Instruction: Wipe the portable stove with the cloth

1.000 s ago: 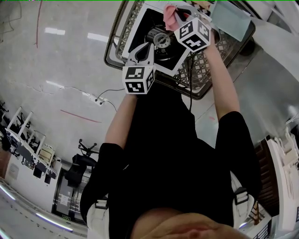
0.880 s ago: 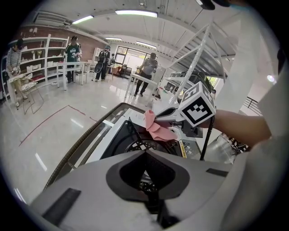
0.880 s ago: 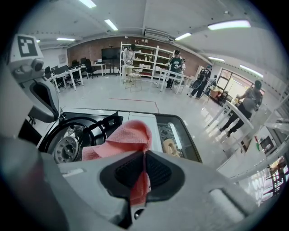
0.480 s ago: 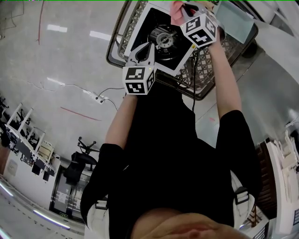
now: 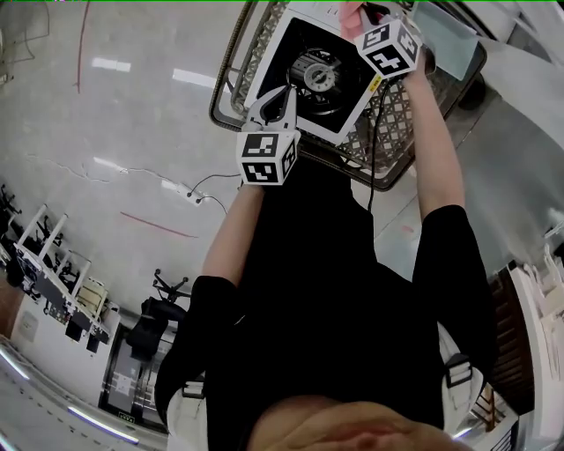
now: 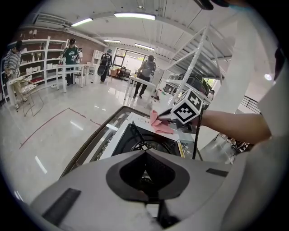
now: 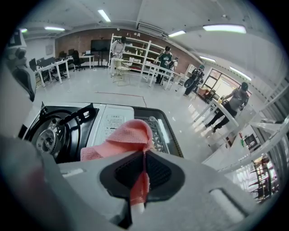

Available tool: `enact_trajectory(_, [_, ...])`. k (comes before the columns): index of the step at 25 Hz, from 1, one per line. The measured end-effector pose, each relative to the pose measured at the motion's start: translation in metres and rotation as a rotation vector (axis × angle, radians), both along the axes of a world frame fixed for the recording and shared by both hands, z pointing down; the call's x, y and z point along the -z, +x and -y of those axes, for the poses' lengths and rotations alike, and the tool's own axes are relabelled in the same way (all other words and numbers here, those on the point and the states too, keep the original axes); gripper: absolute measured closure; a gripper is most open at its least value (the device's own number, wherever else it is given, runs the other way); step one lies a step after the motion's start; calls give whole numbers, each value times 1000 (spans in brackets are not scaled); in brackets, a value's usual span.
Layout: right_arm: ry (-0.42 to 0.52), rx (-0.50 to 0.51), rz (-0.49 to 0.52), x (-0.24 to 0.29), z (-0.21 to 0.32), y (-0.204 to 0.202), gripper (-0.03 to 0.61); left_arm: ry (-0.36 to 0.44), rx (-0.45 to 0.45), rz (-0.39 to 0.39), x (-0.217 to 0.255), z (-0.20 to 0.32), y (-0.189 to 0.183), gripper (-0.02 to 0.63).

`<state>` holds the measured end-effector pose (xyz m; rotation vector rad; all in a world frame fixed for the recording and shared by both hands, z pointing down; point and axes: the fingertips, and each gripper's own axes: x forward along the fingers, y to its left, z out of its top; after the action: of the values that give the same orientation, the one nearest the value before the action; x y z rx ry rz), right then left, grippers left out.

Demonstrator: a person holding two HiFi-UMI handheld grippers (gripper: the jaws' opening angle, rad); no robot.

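The portable stove (image 5: pixel 291 53), white with a black top and a round burner (image 5: pixel 315 70), stands on a lattice-top table (image 5: pixel 388 114). My right gripper (image 5: pixel 363 19) is shut on a pink cloth (image 5: pixel 350 12) over the stove's far right corner. In the right gripper view the cloth (image 7: pixel 119 137) bunches out of my right gripper (image 7: pixel 143 176) above the stove's white panel (image 7: pixel 113 124). My left gripper (image 5: pixel 280 95) hovers over the stove's near edge, shut, with nothing between its jaws. The left gripper view, from my left gripper (image 6: pixel 145 176), shows the stove (image 6: pixel 135 140) and the cloth (image 6: pixel 160 124).
The table's dark rim (image 5: pixel 231 53) rings the stove closely. A power strip with its cable (image 5: pixel 187 188) lies on the shiny floor to the left. Several people (image 6: pixel 70 54) stand by white shelves (image 7: pixel 135 54) and desks far off in the room.
My right gripper has carried the pink cloth across the stove toward its far right corner. The left gripper has stayed over the near edge.
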<state>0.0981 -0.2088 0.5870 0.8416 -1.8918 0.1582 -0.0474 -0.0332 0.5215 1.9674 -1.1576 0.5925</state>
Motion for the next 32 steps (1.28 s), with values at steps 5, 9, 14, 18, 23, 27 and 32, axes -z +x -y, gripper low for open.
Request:
enact_trajectory(5, [57,-15,-44,21,1,2,560,21,-10,-24,8,0,-10,615])
enact_trajectory(9, [115,-43,-64,47,5,4,560,39,-13,-44,13,2,-18,615])
enact_trajectory(14, [259,-42,-52,96,14,-9,560,59,2,-52,24,7,-30,615])
enact_trajectory(18, [275,-13,-31,95,23,-24,560,51,31,-43,21,14,-39,615])
enact_trajectory(23, [117,84,-72,27,9,-44,560,36,66,-26,14,16,-49,615])
enact_trajectory(27, [49,105,-47,1,-2,-59,560,27,91,-17,9,16,-57,615])
enact_trajectory(32, [24,67,9,1,2,-71,560,22,109,-15,8,14,-65,615])
